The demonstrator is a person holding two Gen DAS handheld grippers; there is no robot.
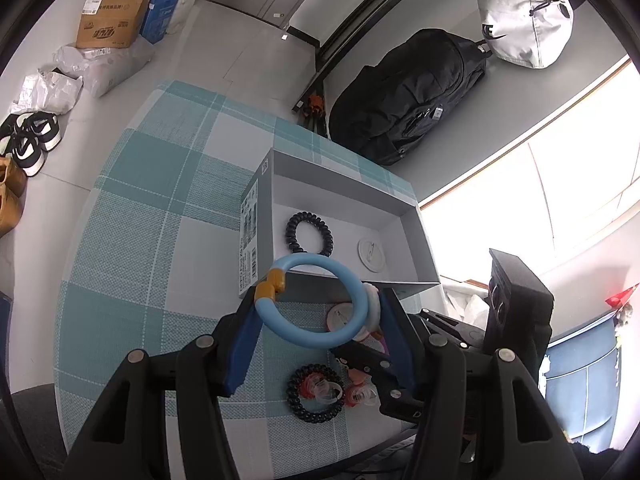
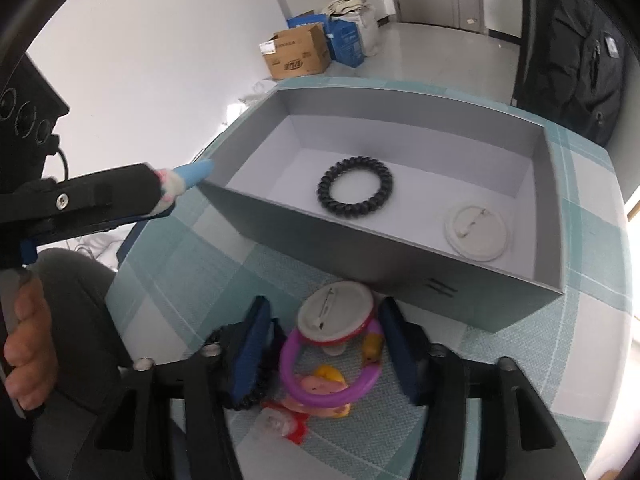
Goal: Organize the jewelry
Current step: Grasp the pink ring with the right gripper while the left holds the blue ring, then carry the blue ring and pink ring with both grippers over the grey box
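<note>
My left gripper (image 1: 316, 304) is shut on a light blue bracelet (image 1: 316, 336) with an orange clasp, held above the near wall of the grey box (image 1: 416, 236). The box (image 2: 552, 208) holds a black spiral hair tie (image 1: 309, 233) (image 2: 355, 191) and a white round badge (image 1: 371, 255) (image 2: 477, 233). My right gripper (image 2: 324, 344) is open, low over the table, around a purple bracelet (image 2: 332, 394) and a round badge (image 2: 336, 312) that lie in front of the box. The left gripper with the blue bracelet tip (image 2: 196, 172) shows in the right wrist view.
A checked teal tablecloth (image 1: 160, 208) covers the table. Another black spiral tie (image 1: 308, 400), small clear and red pieces (image 1: 328, 390) and a badge (image 1: 339, 316) lie near the front. A black backpack (image 1: 404, 92), cardboard boxes (image 1: 112, 20) and shoes (image 1: 32, 144) are on the floor.
</note>
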